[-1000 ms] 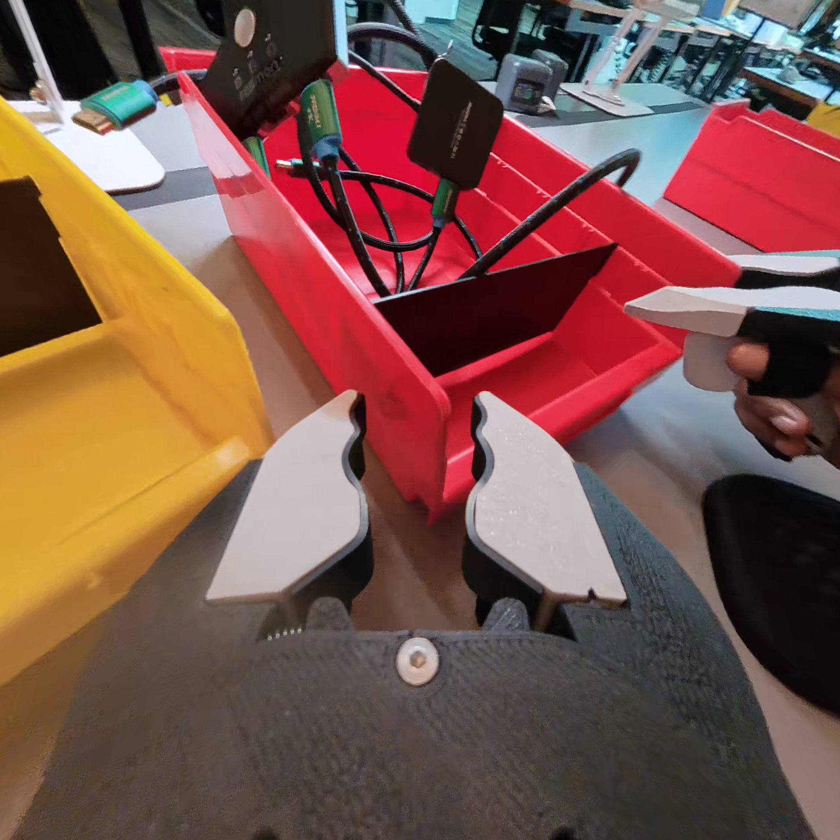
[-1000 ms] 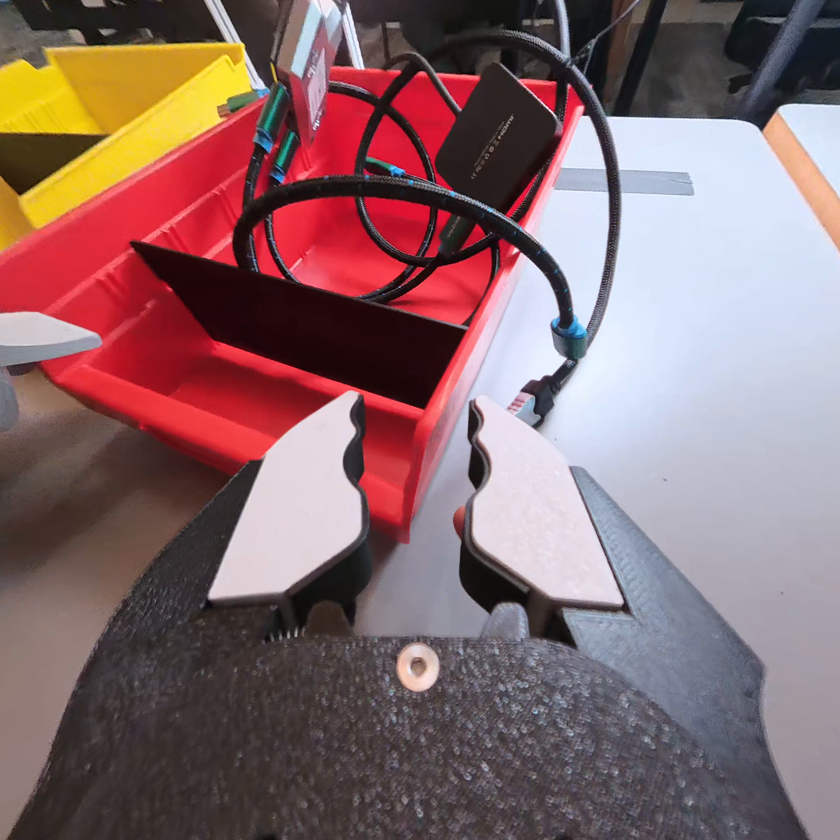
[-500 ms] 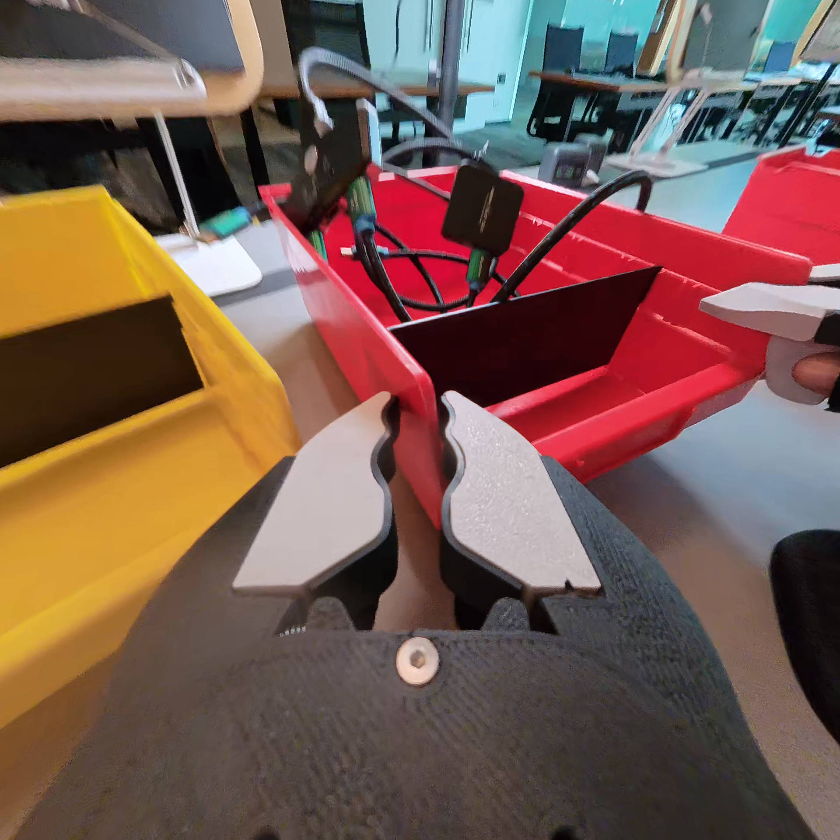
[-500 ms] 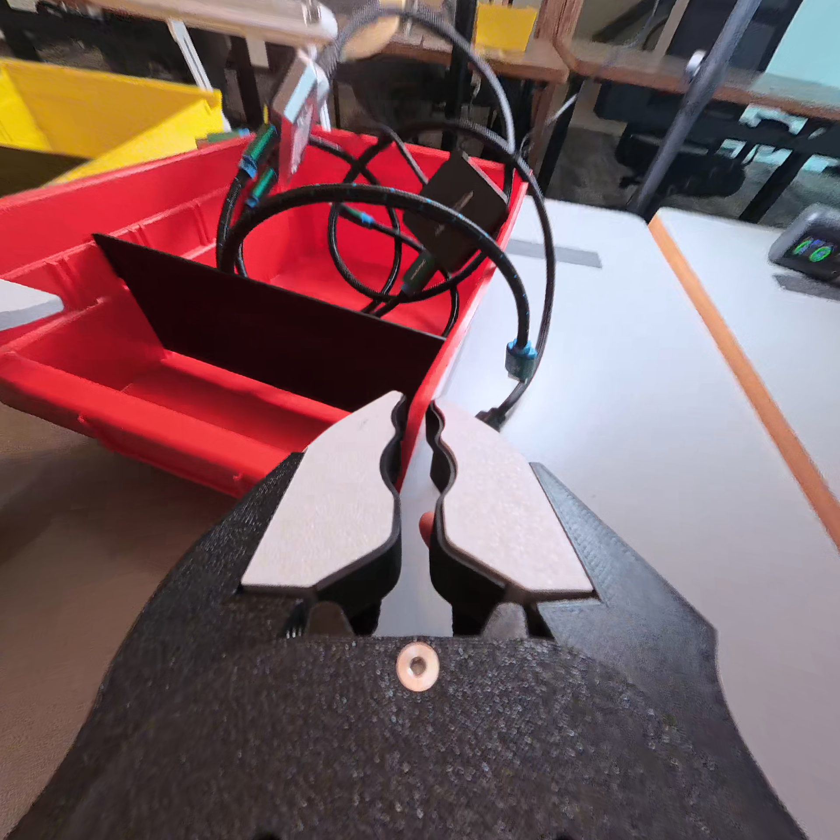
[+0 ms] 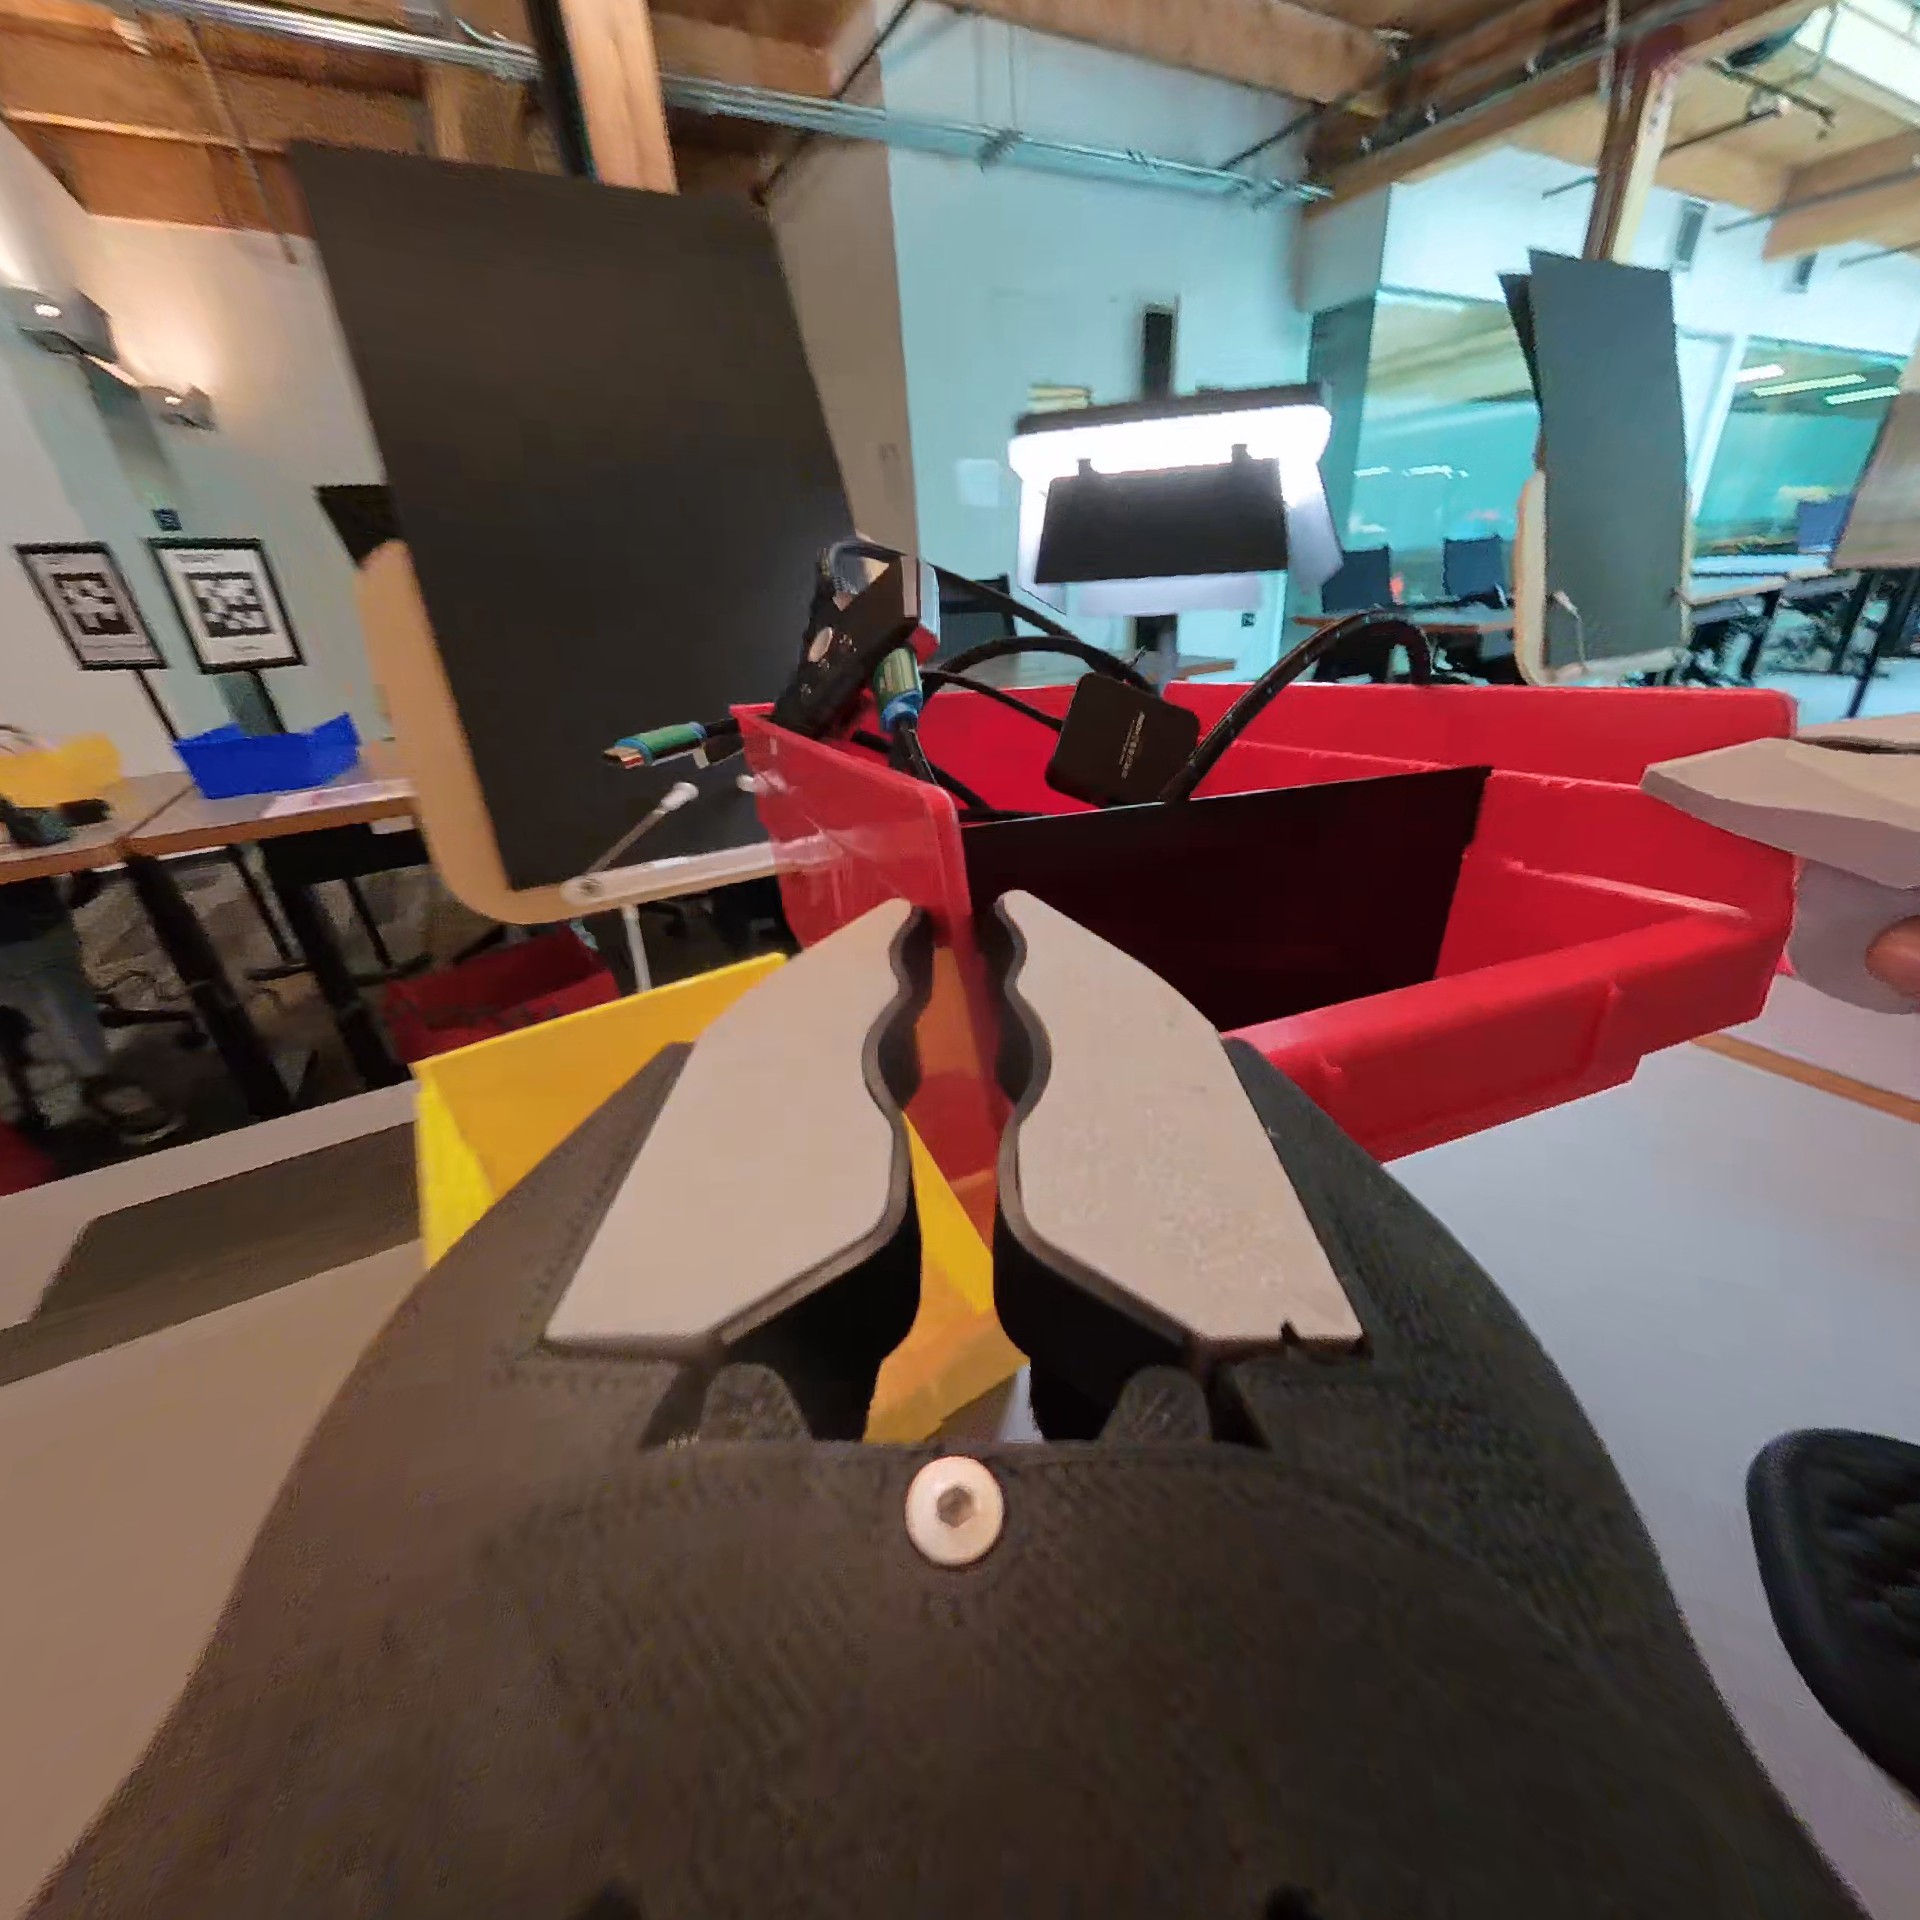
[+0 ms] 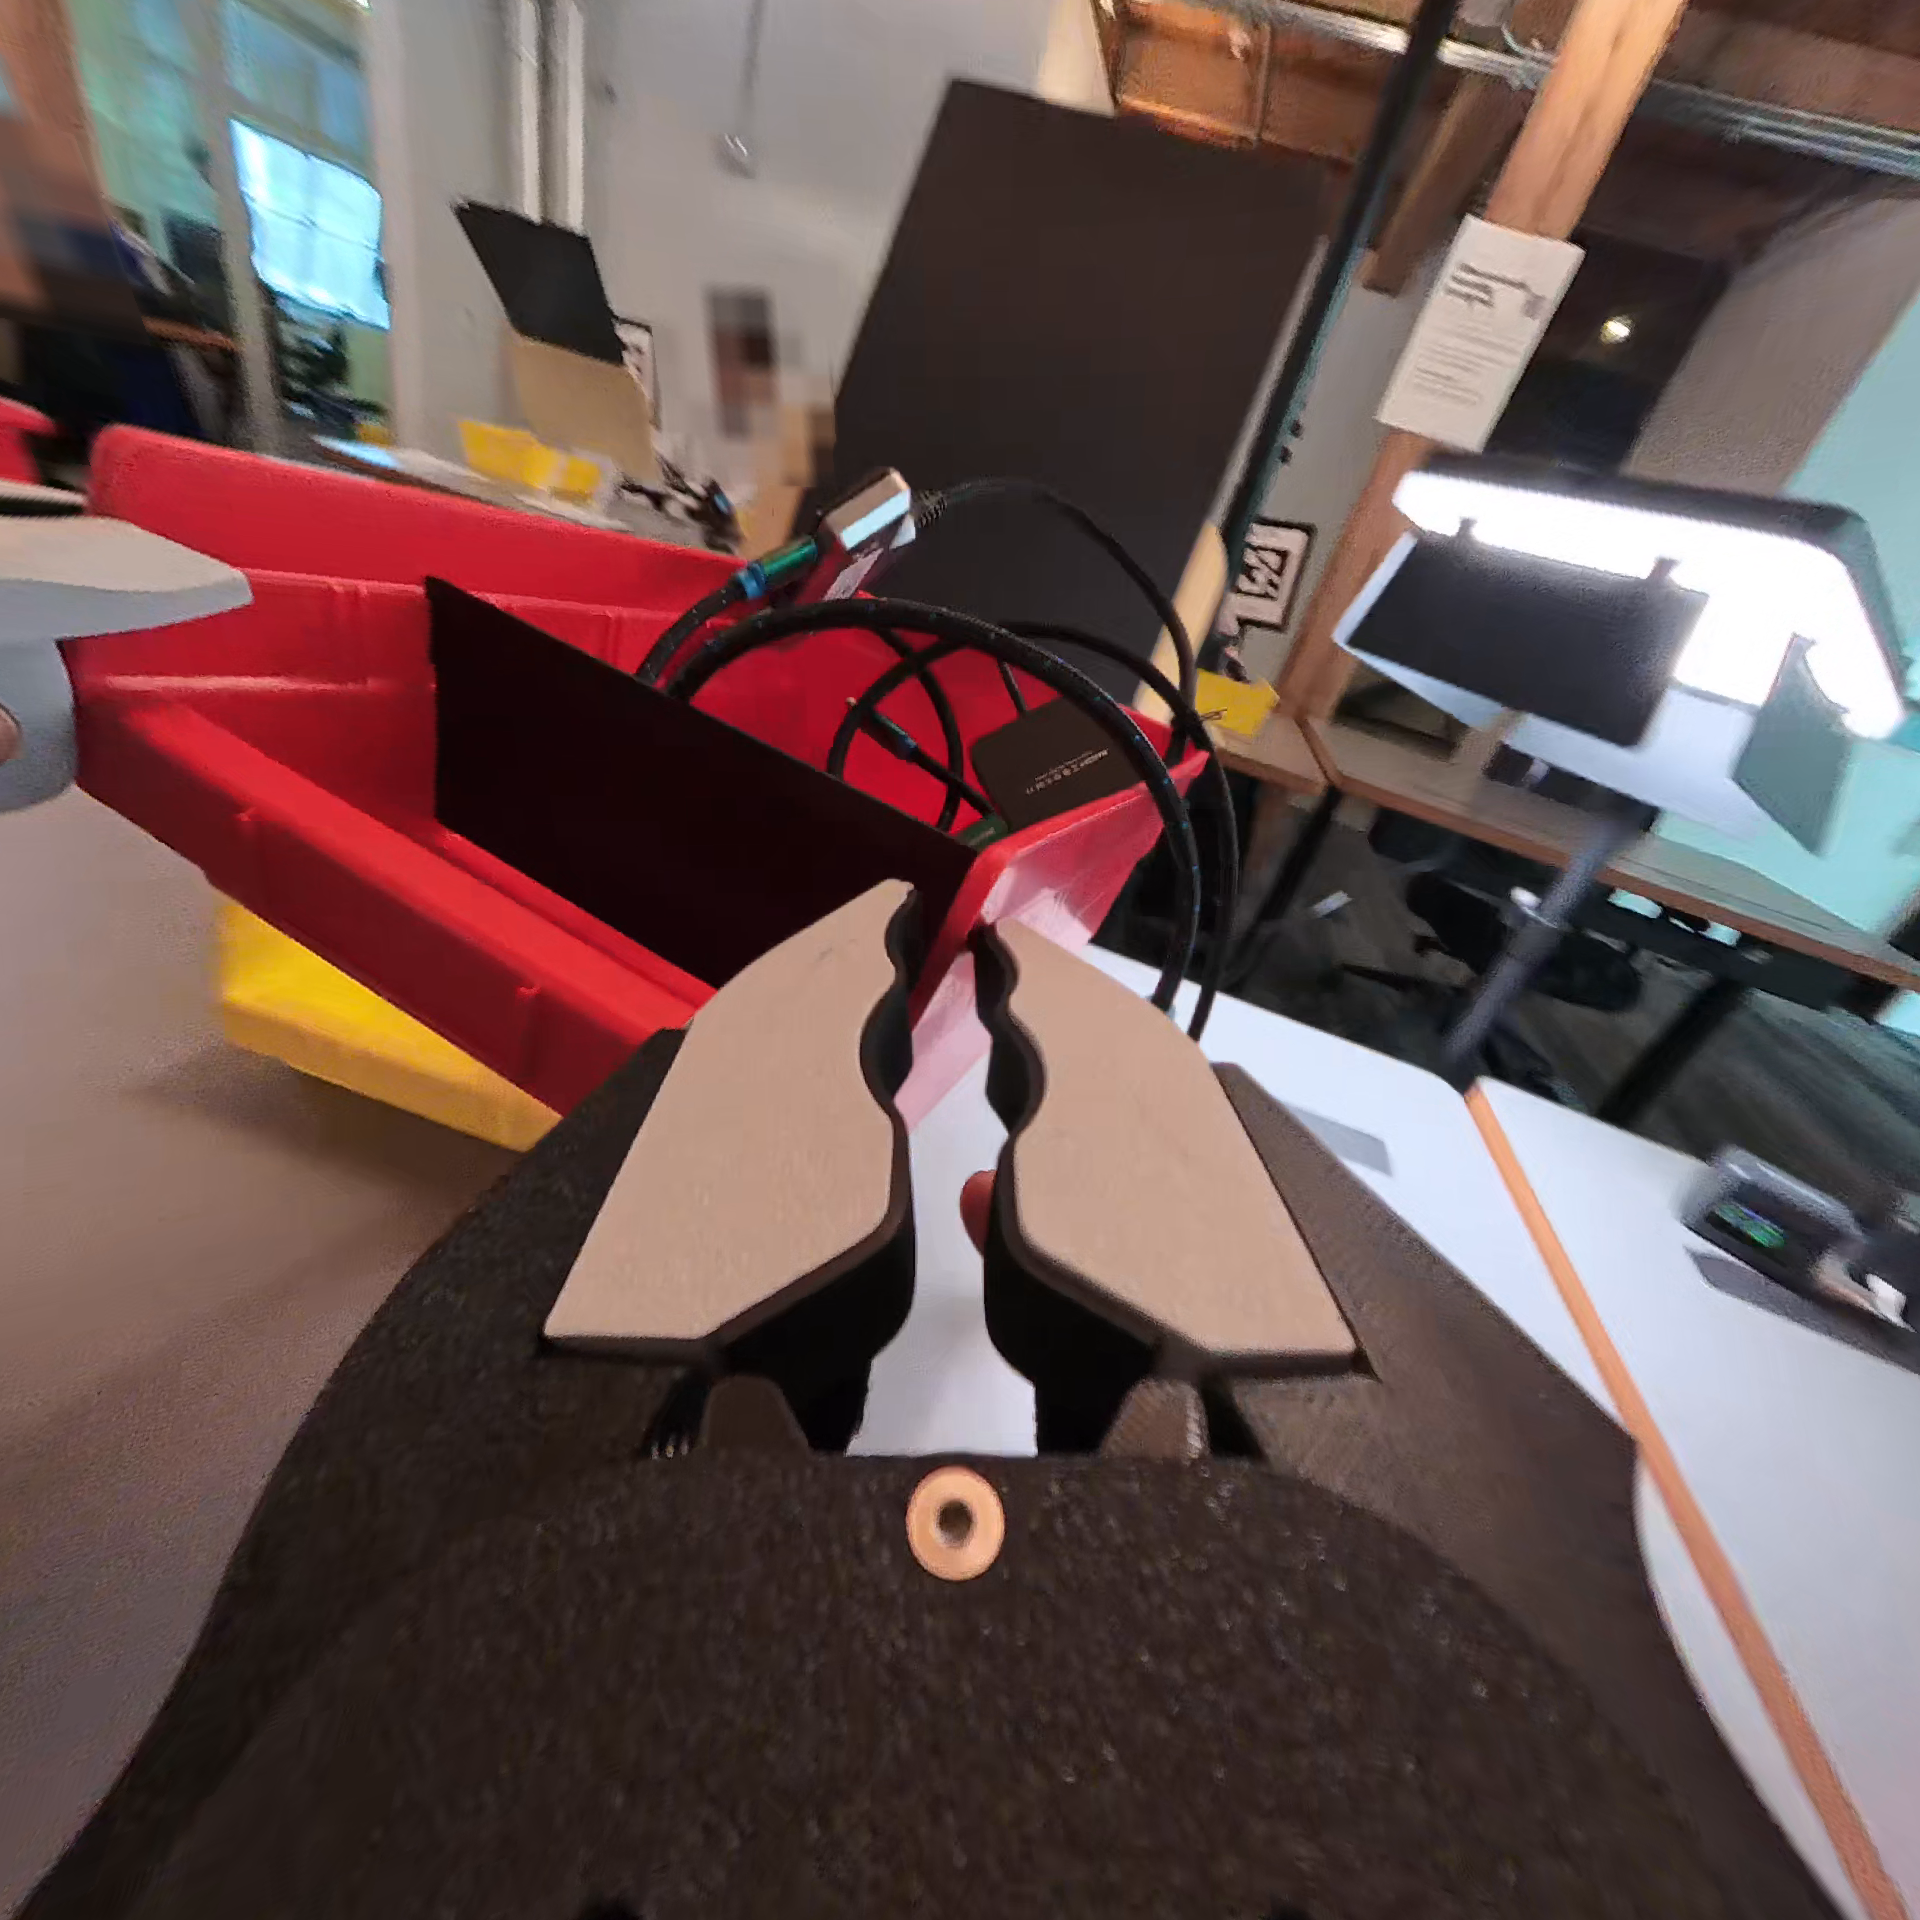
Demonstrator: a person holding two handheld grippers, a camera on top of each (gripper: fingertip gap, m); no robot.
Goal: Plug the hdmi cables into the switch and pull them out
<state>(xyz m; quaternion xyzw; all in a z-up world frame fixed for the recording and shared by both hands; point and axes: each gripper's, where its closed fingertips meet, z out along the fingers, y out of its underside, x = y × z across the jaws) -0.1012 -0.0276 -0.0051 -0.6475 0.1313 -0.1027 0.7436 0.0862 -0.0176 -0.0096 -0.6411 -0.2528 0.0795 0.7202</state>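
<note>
Bin (image 5: 1558,997) red, lifted | left gripper (image 5: 954,925) jaws clamp near-left wall | right gripper (image 6: 945,920) jaws clamp near-right wall | cables (image 6: 1039,644) inside far compartment

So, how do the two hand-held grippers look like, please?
Both look alike: the left hand-held gripper and the right hand-held gripper have a rough black body with one silver screw and two flat grey fingers with wavy black inner edges. No cables or markings show.

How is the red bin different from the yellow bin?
The red bin is pinched at two corners by the left gripper and right gripper; the yellow bin is not gripped. The red bin sits higher, with the yellow bin below it. Cables show in the red bin; the yellow bin's inside is hidden. Both are plastic bins.
</note>
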